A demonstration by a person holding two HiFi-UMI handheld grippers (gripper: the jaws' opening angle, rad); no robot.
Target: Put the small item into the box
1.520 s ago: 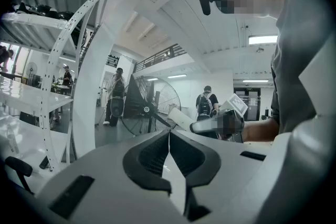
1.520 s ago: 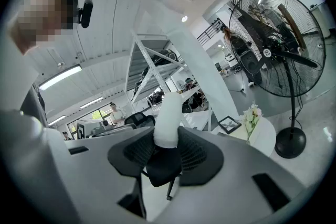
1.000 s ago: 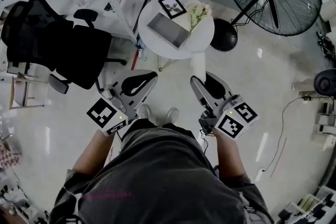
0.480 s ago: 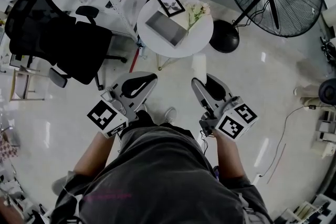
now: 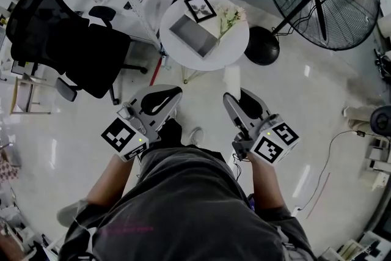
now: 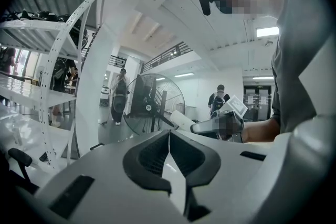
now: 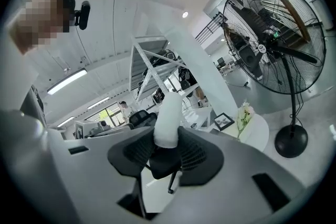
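Head view: the round white table [image 5: 235, 49] carries a shallow grey rectangular box [image 5: 192, 35] toward its near-left edge. A black picture frame [image 5: 200, 7] and pale flowers [image 5: 229, 14] sit beside it.

Left gripper view: the left gripper [image 6: 169, 134] is clenched on nothing.

Right gripper view: the right gripper [image 7: 167, 147] grasps the white cylindrical item [image 7: 168, 118] by its base. Because the item sticks out so far, it could pivot loose or clip the flowers.

My right gripper [image 7: 167, 159] pinches a white tube [image 7: 168, 120], which sticks up past the jaws at centre. I note a big fan [image 7: 273, 39] at two o'clock. A round table [image 7: 257, 139] at three o'clock carries a picture frame [image 7: 224, 121] and flowers [image 7: 243, 114].
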